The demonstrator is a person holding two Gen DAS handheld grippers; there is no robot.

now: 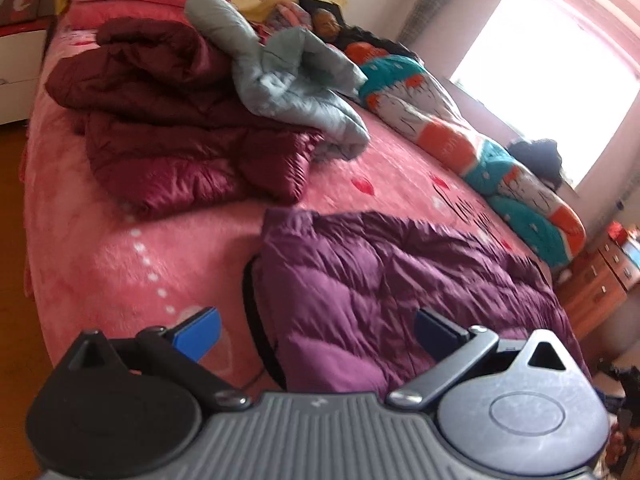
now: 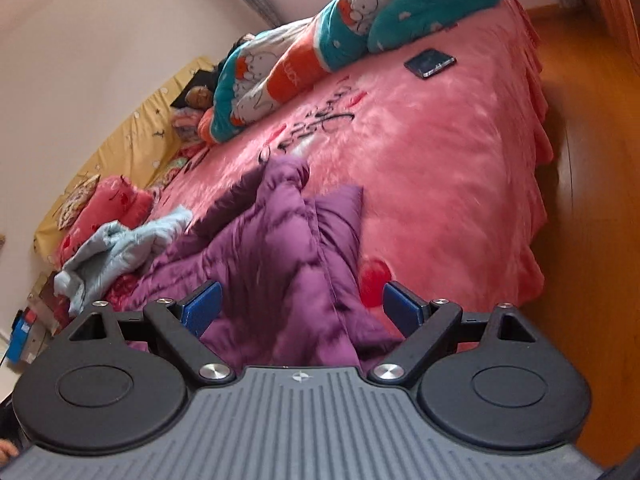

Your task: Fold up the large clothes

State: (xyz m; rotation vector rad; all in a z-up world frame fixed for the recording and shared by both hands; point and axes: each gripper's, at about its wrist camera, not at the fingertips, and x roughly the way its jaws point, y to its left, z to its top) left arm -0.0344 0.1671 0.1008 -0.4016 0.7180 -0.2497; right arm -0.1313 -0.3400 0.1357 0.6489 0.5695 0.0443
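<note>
Left wrist view: left hand-held gripper [image 1: 316,332] gapes over the purple jacket [image 1: 400,280]; right hand-held gripper [image 2: 302,308] gapes too, empty. That slick puffy fabric could slip from a shallow pinch.

left gripper [image 1: 316,330] jaws spread wide, empty, above near edge of purple down jacket [image 1: 400,280] lying flat on pink bedspread [image 1: 120,248] — maroon jacket [image 1: 168,128] bunched beyond, grey-blue jacket [image 1: 288,76] crumpled against it; rolled teal-orange quilt [image 1: 480,148] by window.
</note>
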